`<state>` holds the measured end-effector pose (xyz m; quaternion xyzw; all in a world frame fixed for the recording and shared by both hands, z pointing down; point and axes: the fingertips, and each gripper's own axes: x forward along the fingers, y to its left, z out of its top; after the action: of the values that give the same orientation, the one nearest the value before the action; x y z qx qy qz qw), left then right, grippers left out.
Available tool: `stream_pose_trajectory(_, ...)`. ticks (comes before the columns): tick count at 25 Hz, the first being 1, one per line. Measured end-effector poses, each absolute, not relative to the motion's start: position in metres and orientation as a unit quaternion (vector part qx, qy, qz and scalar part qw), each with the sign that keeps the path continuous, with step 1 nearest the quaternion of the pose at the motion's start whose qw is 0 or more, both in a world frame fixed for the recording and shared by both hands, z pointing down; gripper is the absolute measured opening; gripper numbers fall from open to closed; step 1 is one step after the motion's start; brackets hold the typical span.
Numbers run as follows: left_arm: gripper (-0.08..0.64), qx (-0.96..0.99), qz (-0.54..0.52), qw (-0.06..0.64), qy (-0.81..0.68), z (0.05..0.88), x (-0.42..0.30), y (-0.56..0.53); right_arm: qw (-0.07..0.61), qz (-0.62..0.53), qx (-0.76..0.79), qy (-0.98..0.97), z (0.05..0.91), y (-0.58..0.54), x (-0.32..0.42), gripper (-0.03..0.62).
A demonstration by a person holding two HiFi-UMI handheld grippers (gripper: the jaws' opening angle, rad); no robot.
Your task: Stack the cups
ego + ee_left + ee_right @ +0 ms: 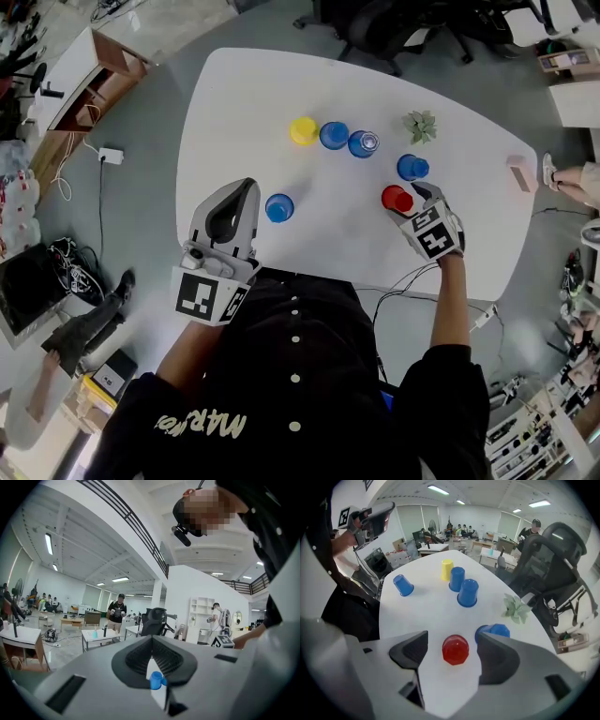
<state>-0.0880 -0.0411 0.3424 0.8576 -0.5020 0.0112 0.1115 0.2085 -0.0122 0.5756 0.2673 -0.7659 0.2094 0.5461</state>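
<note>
Several cups stand apart on the white table (234,103): a yellow cup (303,130), blue cups (333,135) (363,143) (412,168) (278,207), and a red cup (397,199). My right gripper (412,199) is low at the table's front right. In the right gripper view the gripper (452,641) is open; the red cup (455,649) stands between its jaws, which do not touch it. A blue cup (492,632) sits just past the right jaw. My left gripper (246,187) hovers near the lone blue cup, shut and empty (152,639).
A small green plant (420,126) stands behind the far blue cups, and a pink block (518,172) sits at the table's right edge. Office chairs (394,28) stand beyond the far edge. A cable (412,277) hangs over the front edge.
</note>
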Motion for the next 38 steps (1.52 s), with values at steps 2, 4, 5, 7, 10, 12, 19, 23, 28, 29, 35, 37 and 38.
stream_pose_trajectory(2,0.011,0.859,0.011,0.110,-0.500,0.342,-0.085,-0.040,0.550,0.211,0.266,-0.763,0.584,-0.005,0.215,0.334)
stream_pose_trajectory(4,0.011,0.860,0.012,0.108,-0.498,0.341,-0.082,-0.039,0.556,0.208,0.266,-0.759,0.592,-0.001,0.220,0.334)
stream_pose_trajectory(5,0.011,0.861,0.012,0.108,-0.498,0.341,-0.081,-0.038,0.557,0.208,0.267,-0.758,0.595,0.000,0.221,0.334)
stream_pose_trajectory(7,0.011,0.861,0.013,0.107,-0.498,0.341,-0.079,-0.037,0.558,0.210,0.270,-0.756,0.602,0.000,0.223,0.334)
stream_pose_trajectory(10,0.011,0.860,0.017,0.107,-0.498,0.342,-0.078,-0.036,0.564,0.210,0.272,-0.751,0.614,0.000,0.225,0.334)
stream_pose_trajectory(12,0.011,0.860,0.019,0.107,-0.499,0.342,-0.078,-0.035,0.573,0.202,0.266,-0.749,0.621,0.000,0.227,0.325)
stream_pose_trajectory(19,0.011,0.857,0.015,0.106,-0.504,0.341,-0.081,-0.035,0.571,0.178,0.267,-0.755,0.596,-0.009,0.219,0.235)
stream_pose_trajectory(23,0.011,0.856,0.011,0.107,-0.506,0.341,-0.082,-0.034,0.561,0.149,0.258,-0.773,0.563,-0.025,0.195,0.235)
stream_pose_trajectory(28,0.011,0.852,0.006,0.109,-0.512,0.341,-0.086,-0.033,0.553,0.112,0.239,-0.790,0.527,-0.051,0.159,0.235)
stream_pose_trajectory(29,0.011,0.851,0.005,0.109,-0.514,0.341,-0.087,-0.032,0.554,0.104,0.237,-0.792,0.523,-0.058,0.153,0.235)
stream_pose_trajectory(35,0.011,0.844,0.002,0.113,-0.523,0.343,-0.096,-0.030,0.551,0.061,0.221,-0.803,0.499,-0.098,0.110,0.235)
stream_pose_trajectory(37,0.011,0.842,-0.001,0.114,-0.527,0.343,-0.099,-0.029,0.550,0.050,0.211,-0.806,0.496,-0.108,0.094,0.235)
stream_pose_trajectory(38,0.011,0.841,-0.001,0.115,-0.529,0.344,-0.101,-0.029,0.549,0.047,0.207,-0.808,0.496,-0.113,0.087,0.235)
